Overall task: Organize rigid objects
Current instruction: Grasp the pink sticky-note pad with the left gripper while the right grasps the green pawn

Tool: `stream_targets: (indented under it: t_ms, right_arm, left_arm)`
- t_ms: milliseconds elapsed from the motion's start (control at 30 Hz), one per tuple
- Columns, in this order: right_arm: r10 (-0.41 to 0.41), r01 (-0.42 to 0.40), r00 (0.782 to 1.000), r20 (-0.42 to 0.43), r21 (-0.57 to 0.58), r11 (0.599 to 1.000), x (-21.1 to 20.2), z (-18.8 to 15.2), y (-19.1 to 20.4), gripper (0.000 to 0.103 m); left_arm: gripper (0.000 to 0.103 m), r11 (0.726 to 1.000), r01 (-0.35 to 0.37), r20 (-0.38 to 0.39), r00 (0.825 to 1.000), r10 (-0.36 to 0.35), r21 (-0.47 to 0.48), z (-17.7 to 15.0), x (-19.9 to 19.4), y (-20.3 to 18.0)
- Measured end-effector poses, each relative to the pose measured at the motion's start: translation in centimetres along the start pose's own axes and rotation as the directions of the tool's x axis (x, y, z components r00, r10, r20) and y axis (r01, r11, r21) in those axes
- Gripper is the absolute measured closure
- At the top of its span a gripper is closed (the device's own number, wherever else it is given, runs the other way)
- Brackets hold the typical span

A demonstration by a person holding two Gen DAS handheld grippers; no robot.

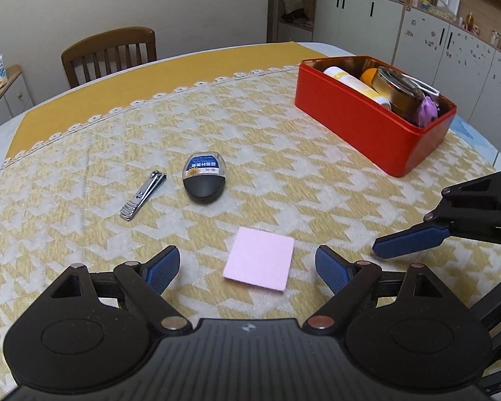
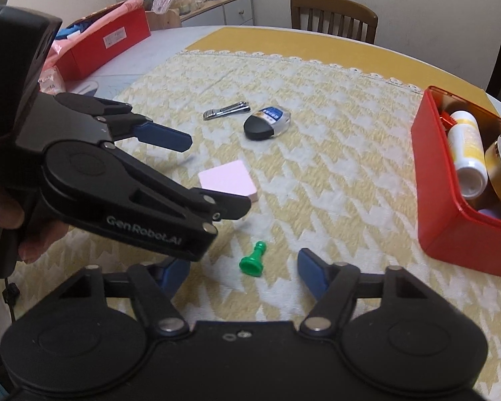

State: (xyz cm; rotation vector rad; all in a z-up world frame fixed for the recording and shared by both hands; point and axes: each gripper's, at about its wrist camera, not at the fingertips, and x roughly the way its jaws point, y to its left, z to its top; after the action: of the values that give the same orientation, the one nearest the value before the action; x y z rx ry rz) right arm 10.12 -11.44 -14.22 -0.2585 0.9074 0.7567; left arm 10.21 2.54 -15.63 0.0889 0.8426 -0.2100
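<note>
A pink sticky-note pad (image 1: 260,264) (image 2: 228,178) lies flat on the yellow patterned cloth, between the wide-apart fingers of my left gripper (image 1: 247,267) (image 2: 218,173), which is open and not touching it. A green chess pawn (image 2: 252,262) lies on its side between the fingers of my right gripper (image 2: 242,267), whose pads stand clear of it. One blue finger (image 1: 407,242) of the right gripper shows in the left wrist view. Farther off lie a metal nail clipper (image 1: 143,196) (image 2: 227,109) and a black oval case (image 1: 203,178) (image 2: 266,123) with a clear lid.
A red box (image 1: 367,127) (image 2: 451,234) at the right holds a white-and-yellow bottle, a round tin and other items. A second red box (image 2: 107,46) sits at the table's far left. A wooden chair (image 1: 110,53) stands behind the table. A person's hand (image 2: 3,214) grips the left tool.
</note>
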Motion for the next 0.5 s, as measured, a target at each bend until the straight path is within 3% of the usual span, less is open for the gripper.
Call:
stream_targets:
  t_ms: [133, 300, 500]
  right_arm:
    - [-0.007, 0.007, 1.0, -0.004, 0.008, 1.0, 0.16, -0.15, 0.01, 0.048]
    - [-0.011, 0.011, 1.0, 0.001, 0.009, 1.0, 0.26, -0.25, -0.02, 0.054]
    - [-0.026, 0.026, 1.0, 0.009, 0.006, 1.0, 0.18, -0.31, -0.19, 0.065]
  left_arm:
    - [0.015, 1.0, 0.003, 0.007, 1.0, -0.003, 0.009, -0.13, 0.3, -0.14]
    - [0.032, 1.0, -0.011, -0.006, 1.0, 0.011, 0.014, -0.28, 0.83, -0.29]
    - [0.039, 0.999, -0.023, -0.002, 1.0, 0.023, 0.022, -0.38, 0.8, -0.72]
